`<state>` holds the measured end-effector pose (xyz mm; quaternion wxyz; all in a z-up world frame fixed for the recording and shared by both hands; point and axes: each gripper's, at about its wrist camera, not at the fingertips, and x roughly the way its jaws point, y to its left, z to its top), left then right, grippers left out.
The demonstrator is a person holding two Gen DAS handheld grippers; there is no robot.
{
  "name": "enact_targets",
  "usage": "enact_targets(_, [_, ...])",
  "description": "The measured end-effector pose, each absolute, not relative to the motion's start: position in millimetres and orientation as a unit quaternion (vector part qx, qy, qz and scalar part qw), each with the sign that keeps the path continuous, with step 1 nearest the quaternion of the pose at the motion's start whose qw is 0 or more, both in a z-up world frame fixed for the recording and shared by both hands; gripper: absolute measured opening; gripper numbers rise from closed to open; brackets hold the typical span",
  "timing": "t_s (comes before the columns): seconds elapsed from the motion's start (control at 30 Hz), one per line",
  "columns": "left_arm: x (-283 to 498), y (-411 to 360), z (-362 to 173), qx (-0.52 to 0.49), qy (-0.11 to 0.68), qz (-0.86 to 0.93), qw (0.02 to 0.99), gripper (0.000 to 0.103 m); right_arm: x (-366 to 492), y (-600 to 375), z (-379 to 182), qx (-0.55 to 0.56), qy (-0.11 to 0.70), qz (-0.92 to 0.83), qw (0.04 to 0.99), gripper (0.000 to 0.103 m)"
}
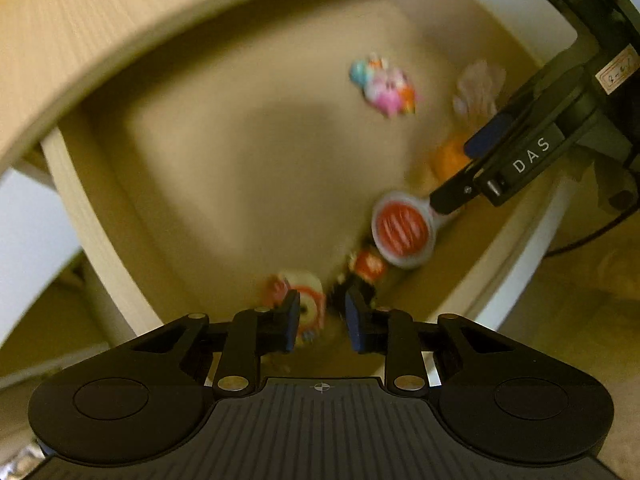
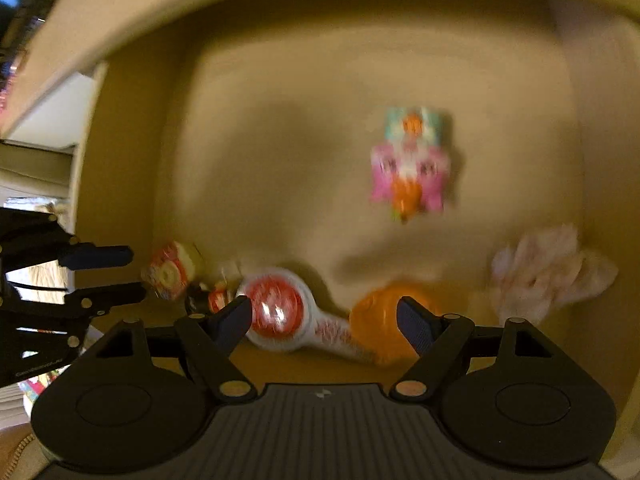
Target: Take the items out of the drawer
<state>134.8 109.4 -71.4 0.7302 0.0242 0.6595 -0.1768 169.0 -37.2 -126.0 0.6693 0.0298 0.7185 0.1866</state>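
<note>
L tongs [image 1: 322,318]: hovering part-open, empty, over small toy [image 1: 304,300].
R tongs [image 2: 324,320]: gaping, empty, straddling paddle [image 2: 280,312].
Risk: I'm nudging the orange ball [image 2: 378,320] beside the paddle, fouling grip.

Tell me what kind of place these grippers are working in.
Probably a home: an open wooden drawer under a wood-grain tabletop, holding small odds and ends such as a pink toy packet and a red-and-white paddle.

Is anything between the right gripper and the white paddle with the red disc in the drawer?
Nothing visible. The right gripper is open over the white paddle, with its handle between the fingers. The orange ball crowds the handle's far end, close to one finger.
</note>
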Motion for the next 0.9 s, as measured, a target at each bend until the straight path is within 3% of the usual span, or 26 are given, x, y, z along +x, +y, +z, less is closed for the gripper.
enact_targets(0.2, [140,98,-102,0.007,0.701,-0.198,0.685,0.018,168,-27,-154,0.031,0.773,0.180,0.607,0.080])
enact_targets(0.43, [159,84,-122,-0.019,0.708,-0.197,0.678,0.024,169,-15,-170,0.023,0.785,0.162,0.597,0.074])
enact_targets(0.57, [174,80,-121,-0.045,0.689,-0.193,0.697,0.024,177,-11,-162,0.017,0.762,0.162,0.627,0.057])
enact_targets(0.7, [193,77,-116,-0.058,0.653,-0.171,0.735,0.017,193,-17,-157,0.035,0.730,0.154,0.665,0.056])
enact_targets(0.9, [188,98,-80,-0.003,0.632,-0.158,0.758,0.019,205,-44,-113,0.015,0.610,0.116,0.784,0.060])
